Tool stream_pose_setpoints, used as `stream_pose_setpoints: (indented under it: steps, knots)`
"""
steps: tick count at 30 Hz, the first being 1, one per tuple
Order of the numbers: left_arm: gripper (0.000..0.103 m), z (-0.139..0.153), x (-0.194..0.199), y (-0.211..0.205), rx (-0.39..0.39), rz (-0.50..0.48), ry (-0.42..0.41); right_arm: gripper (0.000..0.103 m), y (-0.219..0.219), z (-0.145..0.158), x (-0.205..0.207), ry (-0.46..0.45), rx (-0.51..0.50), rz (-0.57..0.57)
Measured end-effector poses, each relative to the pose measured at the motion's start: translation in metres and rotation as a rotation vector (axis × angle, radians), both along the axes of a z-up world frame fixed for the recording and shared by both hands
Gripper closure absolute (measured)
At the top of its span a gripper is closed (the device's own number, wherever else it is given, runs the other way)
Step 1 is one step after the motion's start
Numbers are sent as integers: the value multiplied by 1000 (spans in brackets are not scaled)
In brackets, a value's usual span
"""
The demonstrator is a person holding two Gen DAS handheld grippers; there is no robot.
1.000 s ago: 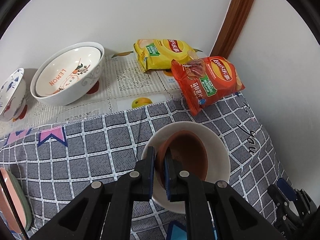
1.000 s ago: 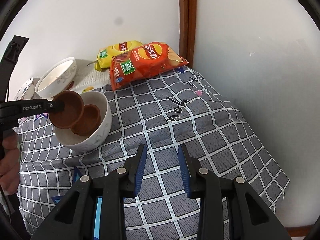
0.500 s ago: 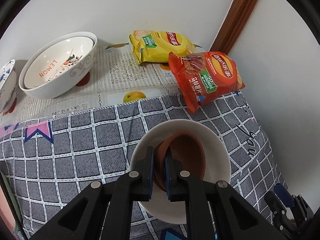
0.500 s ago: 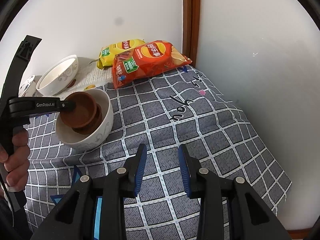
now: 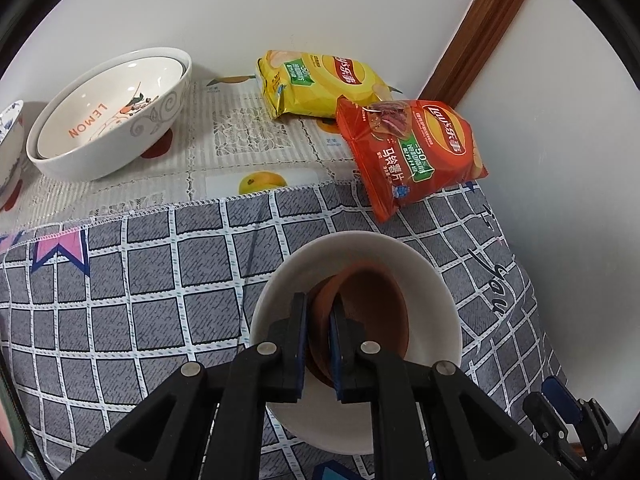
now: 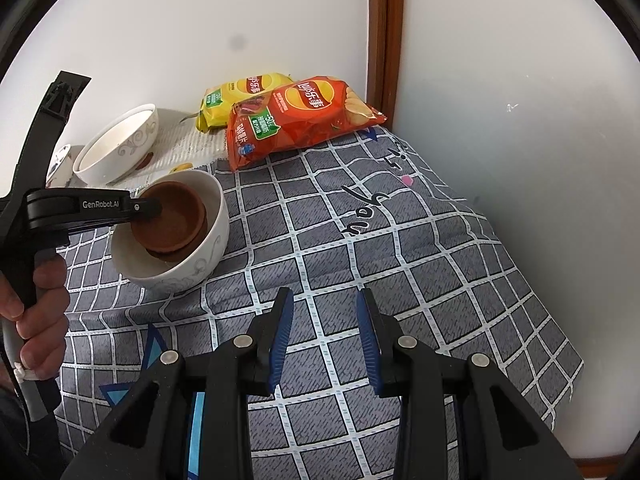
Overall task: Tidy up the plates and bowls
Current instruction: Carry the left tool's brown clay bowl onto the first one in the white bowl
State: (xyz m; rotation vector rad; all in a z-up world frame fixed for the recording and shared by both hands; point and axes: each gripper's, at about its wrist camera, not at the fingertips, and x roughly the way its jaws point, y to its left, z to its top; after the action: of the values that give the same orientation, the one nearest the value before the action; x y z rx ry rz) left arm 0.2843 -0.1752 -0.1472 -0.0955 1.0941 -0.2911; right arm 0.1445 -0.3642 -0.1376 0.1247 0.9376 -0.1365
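Note:
A white bowl stands on the grey checked cloth. Inside it lies a brown bowl, and a second brown bowl rests nested on top of that one. My left gripper is shut on the near rim of the upper brown bowl, one finger inside it and one outside. A hand grips the left gripper's handle at the left edge of the right wrist view. My right gripper hovers open over bare cloth, right of the white bowl, holding nothing.
Two nested white bowls, the inner one marked LEMON, stand at the back left beside a blue-patterned bowl. A yellow crisp bag and a red crisp bag lie in the far corner. Walls close off the back and right.
My left gripper has lowered the brown bowl into the white bowl, onto the other brown bowl. The right gripper has stayed put.

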Motion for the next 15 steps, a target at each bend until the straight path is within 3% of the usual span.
stream_pose_setpoints:
  steps: [15]
  knots:
    - [93,-1,-4,-3,20,-22,14,71,-2,4,-9,-2,0,-8]
